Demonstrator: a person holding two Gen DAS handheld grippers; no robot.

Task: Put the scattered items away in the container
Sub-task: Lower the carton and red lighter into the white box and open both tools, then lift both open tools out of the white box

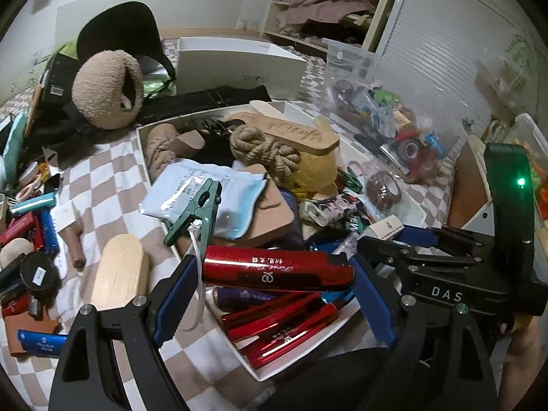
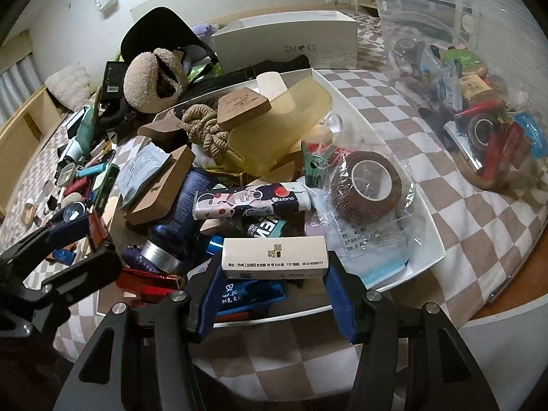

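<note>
A white tray [image 1: 404, 205] on the checkered cloth is heaped with rope, wooden blocks, a mask packet and red tubes; it also shows in the right wrist view [image 2: 435, 239]. My left gripper [image 1: 270, 291] is shut on a shiny red tube [image 1: 274, 269], held over the tray's near corner. My right gripper [image 2: 274, 284] is shut on a small white box [image 2: 274, 257], held over the tray's near edge. The right gripper also shows in the left wrist view [image 1: 411, 239], with the white box [image 1: 385, 227] between its blue pads. The left gripper shows at the left of the right wrist view [image 2: 78, 236].
Scattered items lie on the cloth to the left: blue tubes [image 1: 48, 226], a wooden brush [image 1: 118, 274], a round black case [image 1: 37, 275]. A fuzzy tan hat [image 1: 106, 89] and a white shoebox [image 1: 236, 65] sit behind. A clear plastic bin [image 2: 479, 78] of items stands right.
</note>
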